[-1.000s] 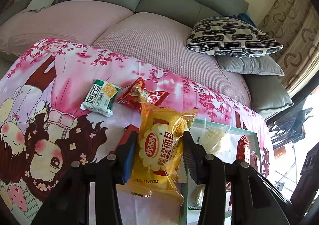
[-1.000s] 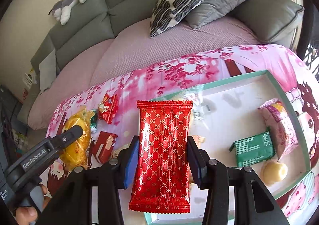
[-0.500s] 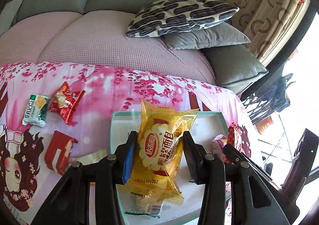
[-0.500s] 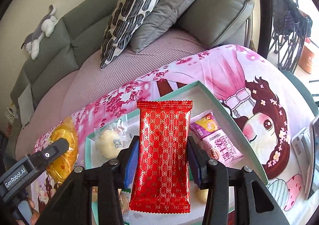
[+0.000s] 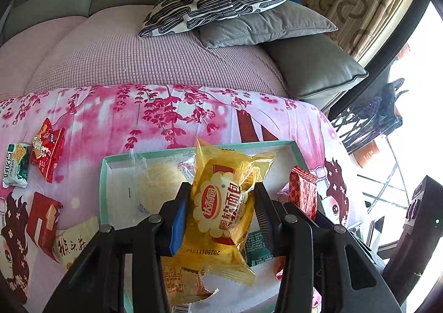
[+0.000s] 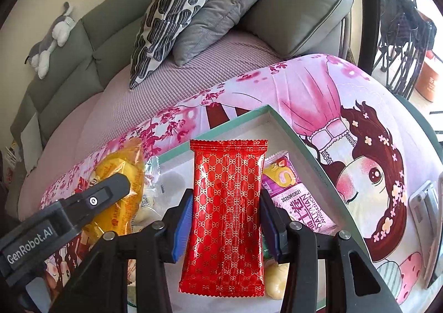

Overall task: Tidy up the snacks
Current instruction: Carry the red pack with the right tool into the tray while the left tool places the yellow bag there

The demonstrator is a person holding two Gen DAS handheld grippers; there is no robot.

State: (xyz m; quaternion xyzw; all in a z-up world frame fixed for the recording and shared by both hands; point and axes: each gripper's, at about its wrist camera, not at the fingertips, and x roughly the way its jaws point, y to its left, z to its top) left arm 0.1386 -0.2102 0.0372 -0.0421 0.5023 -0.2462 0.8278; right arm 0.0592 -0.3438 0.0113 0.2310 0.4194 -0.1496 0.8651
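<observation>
Red packet [image 6: 228,216] between right claw [image 6: 225,223] pads

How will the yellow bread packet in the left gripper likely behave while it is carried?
The yellow bread packet looks puffy and soft, so probably light and squashable. Its glossy film may slip between the left gripper fingers. Its loose ends likely flop.

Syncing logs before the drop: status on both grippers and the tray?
Left gripper shut on yellow bread pack. Right gripper shut on red packet. Both over the tray. Tray crowded with snacks; no clear blocker.
</observation>
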